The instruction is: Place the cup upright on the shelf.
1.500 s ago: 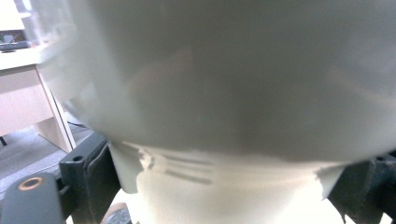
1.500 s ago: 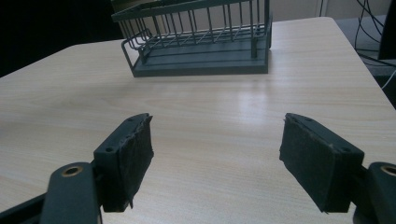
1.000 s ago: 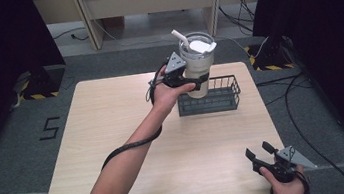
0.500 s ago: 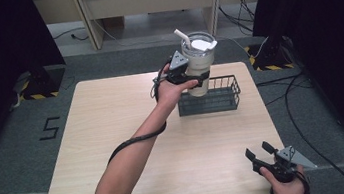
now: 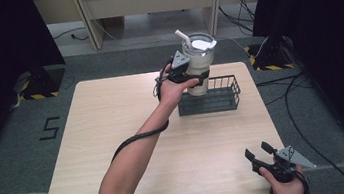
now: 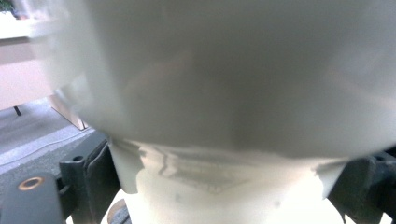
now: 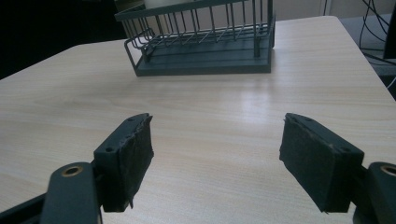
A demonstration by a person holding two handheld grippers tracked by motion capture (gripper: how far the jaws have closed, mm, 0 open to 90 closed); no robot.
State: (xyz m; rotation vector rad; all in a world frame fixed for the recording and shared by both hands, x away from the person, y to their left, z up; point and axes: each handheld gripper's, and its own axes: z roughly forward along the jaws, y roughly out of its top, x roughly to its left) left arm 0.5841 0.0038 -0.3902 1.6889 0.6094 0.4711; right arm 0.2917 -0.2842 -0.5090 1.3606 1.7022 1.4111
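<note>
L gripper (image 5: 192, 76) clamps tumbler (image 5: 199, 63) | upright, straw up-left, over basket (image 5: 226, 101) | R gripper (image 5: 260, 152) fingers apart

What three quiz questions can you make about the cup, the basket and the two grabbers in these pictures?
1. True or false: the left gripper is clamped on the cup.
2. Where is the cup? A) lying flat on the table; B) held upright above the basket; C) on the floor.
3. Fill in: the right gripper near the table's front edge has its jaws ____.

Key
1. True: in the left gripper view the cup's pale body sits between the jaws.
2. B: the cup, with its straw sticking up, is over the basket's left end.
3. Open: nothing sits between its pads.
</note>
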